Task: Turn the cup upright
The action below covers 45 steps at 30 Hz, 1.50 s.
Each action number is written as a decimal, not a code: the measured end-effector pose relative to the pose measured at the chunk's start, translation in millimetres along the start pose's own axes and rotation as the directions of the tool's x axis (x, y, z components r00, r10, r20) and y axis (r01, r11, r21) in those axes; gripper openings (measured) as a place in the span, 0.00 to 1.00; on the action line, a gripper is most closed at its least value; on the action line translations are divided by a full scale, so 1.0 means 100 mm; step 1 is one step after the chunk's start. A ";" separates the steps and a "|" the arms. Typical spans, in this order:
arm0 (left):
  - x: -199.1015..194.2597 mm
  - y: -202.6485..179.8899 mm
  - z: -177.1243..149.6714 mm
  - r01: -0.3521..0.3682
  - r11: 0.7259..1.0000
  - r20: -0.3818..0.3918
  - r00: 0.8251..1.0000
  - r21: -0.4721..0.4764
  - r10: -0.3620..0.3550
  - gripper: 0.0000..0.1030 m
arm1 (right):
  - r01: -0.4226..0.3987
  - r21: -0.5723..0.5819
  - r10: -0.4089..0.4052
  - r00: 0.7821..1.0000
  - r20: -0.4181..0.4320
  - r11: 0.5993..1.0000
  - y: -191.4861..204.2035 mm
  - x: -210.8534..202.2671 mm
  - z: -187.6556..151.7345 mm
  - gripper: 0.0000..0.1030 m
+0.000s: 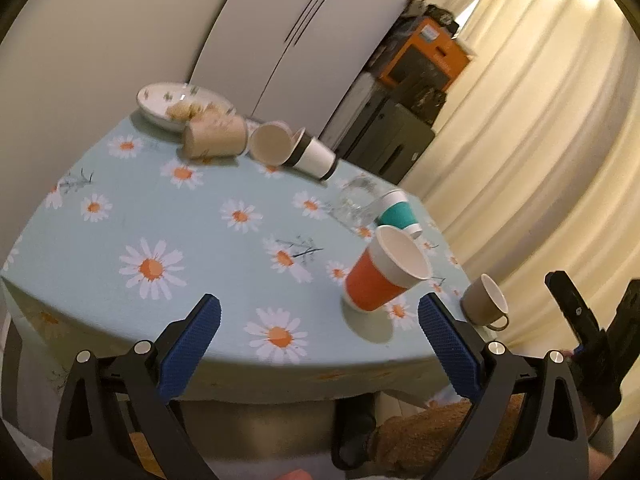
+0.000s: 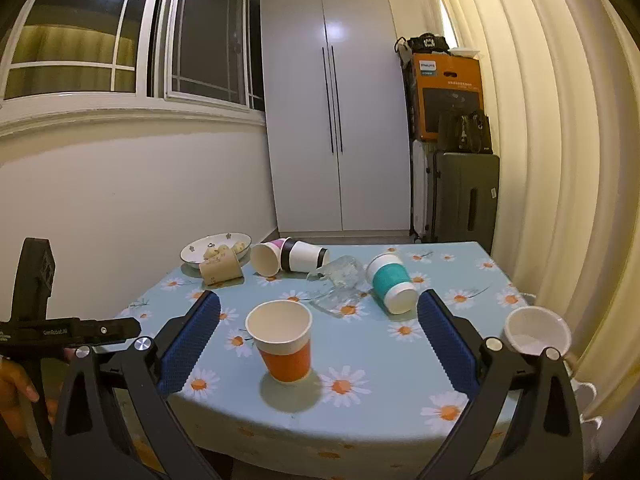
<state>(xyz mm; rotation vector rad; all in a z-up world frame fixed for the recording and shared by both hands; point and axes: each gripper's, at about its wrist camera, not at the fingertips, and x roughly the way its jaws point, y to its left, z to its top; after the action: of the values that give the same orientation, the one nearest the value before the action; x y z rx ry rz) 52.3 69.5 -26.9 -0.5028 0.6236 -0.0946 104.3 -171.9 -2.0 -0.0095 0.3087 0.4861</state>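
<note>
An orange paper cup [image 2: 285, 343] stands upright near the table's front edge; it also shows in the left wrist view [image 1: 382, 276]. A teal cup [image 2: 390, 283] lies on its side behind it, beside a tipped clear glass [image 2: 338, 278]. A black-and-white cup [image 2: 304, 255], a pink-based cup [image 2: 266, 258] and a beige cup [image 2: 221, 267] lie on their sides at the back. A brown mug [image 2: 536, 330] stands upright at the right edge. My right gripper [image 2: 319, 322] is open and empty, the orange cup between its fingers and just ahead. My left gripper [image 1: 319, 322] is open and empty over the front edge.
The table has a daisy-print cloth [image 2: 360, 364]. A white bowl [image 2: 200, 251] with food sits at the back left. A white wardrobe [image 2: 332, 120], suitcases [image 2: 460, 196] and an orange box [image 2: 446, 96] stand behind. Curtains [image 2: 560, 160] hang on the right.
</note>
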 end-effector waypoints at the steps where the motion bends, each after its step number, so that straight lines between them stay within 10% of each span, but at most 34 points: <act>1: -0.05 -0.07 -0.03 -0.005 1.000 0.019 1.000 0.031 0.004 0.94 | -0.001 -0.006 0.001 1.000 -0.003 1.000 -0.02 -0.04 0.01 0.95; 13: -0.40 -0.69 -0.45 -0.053 0.947 0.124 0.992 0.317 0.014 0.94 | -0.029 -0.033 0.026 0.996 -0.088 0.999 -0.26 -0.38 -0.16 0.95; 45: -0.48 -0.83 -0.61 -0.132 0.923 0.152 0.985 0.362 0.082 0.94 | -0.002 -0.090 -0.009 0.993 -0.115 0.996 -0.18 -0.46 -0.43 0.95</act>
<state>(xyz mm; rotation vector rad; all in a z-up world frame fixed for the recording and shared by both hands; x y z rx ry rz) -17.1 -17.5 -4.3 -0.1056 0.4849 -0.0720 61.4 -212.0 -30.5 -0.1258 0.3995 0.4964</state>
